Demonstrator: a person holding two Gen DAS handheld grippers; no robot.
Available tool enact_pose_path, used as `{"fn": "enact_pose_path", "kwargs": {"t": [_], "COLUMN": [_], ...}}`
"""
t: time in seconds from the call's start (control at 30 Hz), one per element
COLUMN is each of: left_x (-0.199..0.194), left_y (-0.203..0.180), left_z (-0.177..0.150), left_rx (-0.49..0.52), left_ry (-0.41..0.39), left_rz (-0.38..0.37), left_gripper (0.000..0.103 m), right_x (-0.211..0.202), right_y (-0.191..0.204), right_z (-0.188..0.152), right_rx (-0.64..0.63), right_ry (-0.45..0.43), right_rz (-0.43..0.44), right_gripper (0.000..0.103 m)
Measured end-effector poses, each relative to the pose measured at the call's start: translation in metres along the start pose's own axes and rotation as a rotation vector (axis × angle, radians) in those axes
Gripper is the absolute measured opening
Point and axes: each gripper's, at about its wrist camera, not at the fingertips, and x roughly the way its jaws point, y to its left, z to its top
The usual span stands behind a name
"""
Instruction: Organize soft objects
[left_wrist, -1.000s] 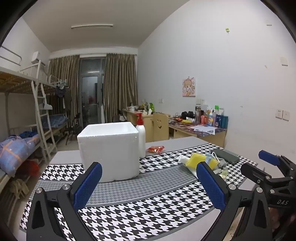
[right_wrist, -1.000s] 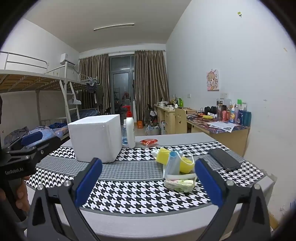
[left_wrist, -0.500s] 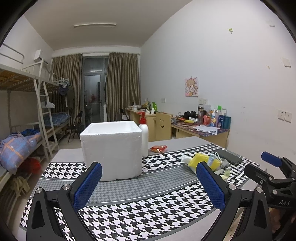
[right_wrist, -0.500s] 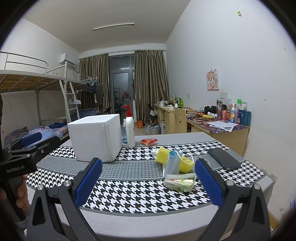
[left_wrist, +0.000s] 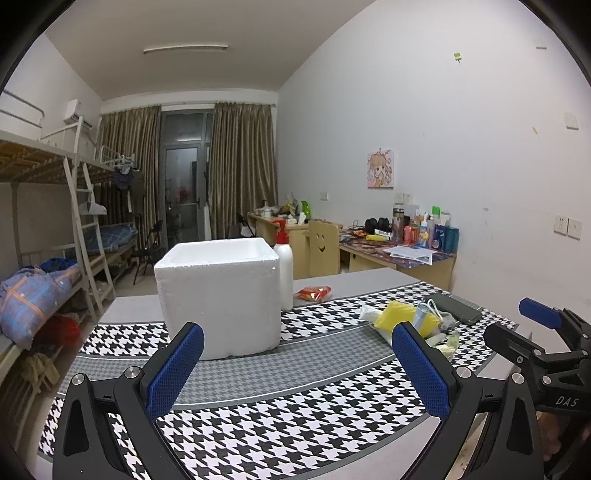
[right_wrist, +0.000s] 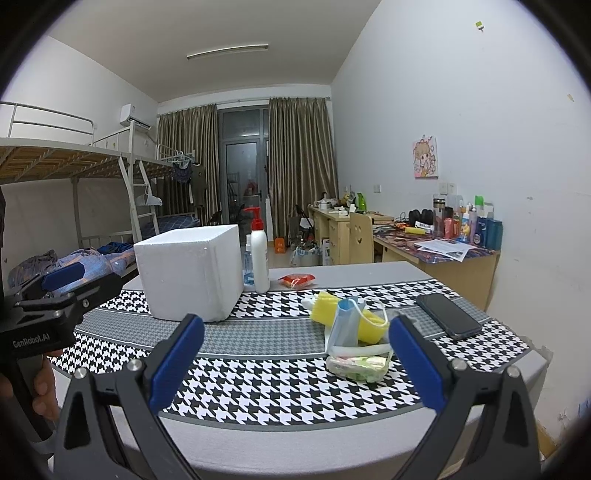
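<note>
Left tongs (left_wrist: 295, 363): spread wide with blue-padded jaws, nothing between them and nothing touched; they are held above the near edge of the tabletop.
Right tongs (right_wrist: 293, 360): likewise spread wide and empty, held above the near tabletop edge, level with the left pair; the left tool's handle and a hand on it are seen at the far left of the right view.
Why held so: both pairs are judged to be poised for a first pick, jaws opened ahead of any reach.
Pile of soft things (right_wrist: 352, 334): just ahead of the right tongs and slightly to their right, on the black-and-white houndstooth cloth (right_wrist: 258, 387); a yellow sponge block (right_wrist: 332, 310), a light-blue face mask with white ear loops (right_wrist: 345, 325) and a clear packet with pale green and pink contents (right_wrist: 356, 365) are heaped touching one another.
White foam box, open-topped (left_wrist: 219, 295): straight ahead of the left tongs, well apart from the pile; it is judged to be the container meant for the soft things, though its inside cannot be seen.
White pump bottle with red head (right_wrist: 259, 254): just beside the box's right wall.
Small red snack packet (right_wrist: 297, 280): beyond the pile, near the bottle.
Dark phone (right_wrist: 448, 315): lying flat to the right of the pile, apart from it.
Progress: judged not yet begun, the pile being untouched.
</note>
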Motion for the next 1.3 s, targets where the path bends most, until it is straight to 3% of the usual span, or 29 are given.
{"fn": "enact_pose_path", "kwargs": {"t": [1.3], "left_x": [0.077], "left_y": [-0.035], "left_z": [0.006], "left_rx": [0.006], "left_ry": [0.149], "left_rz": [-0.038], "left_gripper": [0.102], "right_x": [0.053], "right_y": [-0.046], "right_z": [0.005], "right_rx": [0.032], "right_ry": [0.115], "right_rz": [-0.024], "right_gripper": [0.102]}}
